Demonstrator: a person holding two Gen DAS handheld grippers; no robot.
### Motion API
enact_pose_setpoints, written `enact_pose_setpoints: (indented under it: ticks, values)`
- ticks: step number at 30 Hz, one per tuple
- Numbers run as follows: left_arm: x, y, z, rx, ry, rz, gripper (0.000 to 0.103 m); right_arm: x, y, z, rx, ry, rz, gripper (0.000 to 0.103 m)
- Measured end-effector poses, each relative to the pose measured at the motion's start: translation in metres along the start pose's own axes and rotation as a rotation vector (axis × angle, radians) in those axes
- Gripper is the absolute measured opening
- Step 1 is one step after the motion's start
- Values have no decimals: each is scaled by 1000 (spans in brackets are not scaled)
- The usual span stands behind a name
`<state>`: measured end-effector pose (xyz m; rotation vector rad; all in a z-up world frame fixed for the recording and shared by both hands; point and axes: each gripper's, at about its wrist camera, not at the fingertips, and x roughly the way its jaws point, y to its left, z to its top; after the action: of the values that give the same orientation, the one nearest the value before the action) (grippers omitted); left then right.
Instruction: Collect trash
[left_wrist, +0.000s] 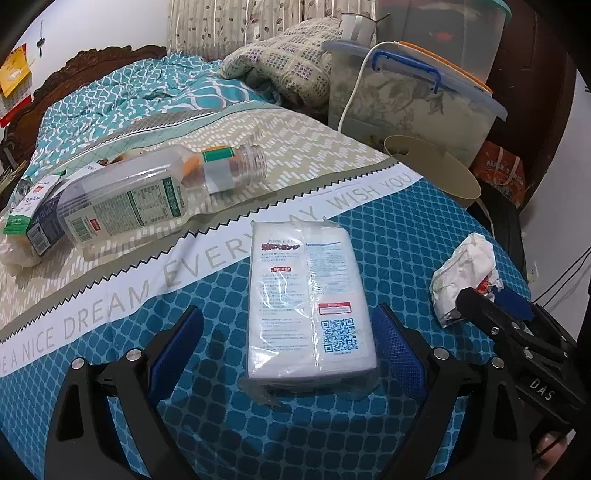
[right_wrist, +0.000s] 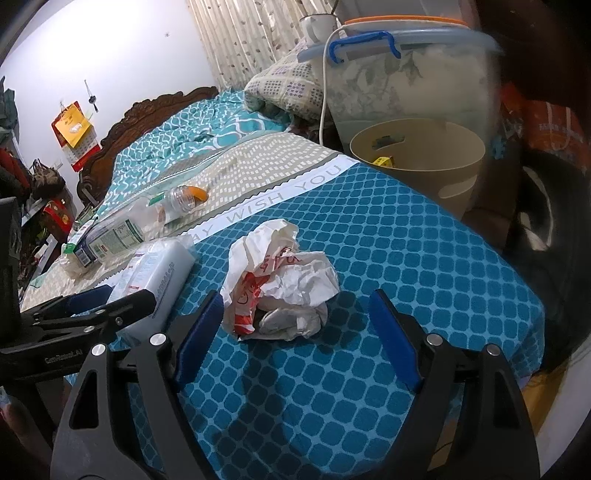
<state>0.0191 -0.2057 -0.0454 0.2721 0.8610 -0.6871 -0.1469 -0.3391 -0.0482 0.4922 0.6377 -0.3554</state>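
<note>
A white plastic-wrapped pack (left_wrist: 310, 302) lies on the blue bedspread between the open fingers of my left gripper (left_wrist: 288, 325); whether the pads touch it I cannot tell. It also shows in the right wrist view (right_wrist: 155, 277). A crumpled white-and-red paper wrapper (right_wrist: 280, 288) lies on the bed between the open fingers of my right gripper (right_wrist: 295, 314), apart from the pads. The wrapper (left_wrist: 465, 269) and the right gripper (left_wrist: 491, 299) also show at the right of the left wrist view. An empty clear bottle (left_wrist: 147, 192) and a small carton (left_wrist: 29, 218) lie further up the bed.
A beige waste bin (right_wrist: 417, 162) stands beside the bed's far right corner, with scraps inside. Behind it is a lidded clear storage box (right_wrist: 406, 74) with a white cable. A folded quilt (left_wrist: 280, 62) and wooden headboard (right_wrist: 147, 114) lie beyond. The bed edge drops off at right.
</note>
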Motion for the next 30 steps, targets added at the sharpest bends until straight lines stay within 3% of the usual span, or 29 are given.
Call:
enact_pose_setpoints:
  ticks: [6,12,14,16,18,23,30]
  values:
    - [0,-5,-2,25,-1,-29,58,4,5,-1,-22,4,-3,81]
    - [1,-8,-1,37,-6,-29,57,10,18,-5,-99,-9,-36,75]
    - [1,-8,-1,33,-5,-33,57,12,22,-6,-126,-14,-26,63]
    - [1,-9,-2,37,-5,-27,57,13,26,-7,-138,-12,-5,41]
    - [1,-10,-2,43,-8,-22,57,15,30,-8,-152,-5,23,32]
    - [0,-10,-1,44,-16,-34,55,12,29,-10,-149,-13,63,25]
    - [-3,-19,10,49,-23,-95,55,-3,-11,13,-72,-74,96,24]
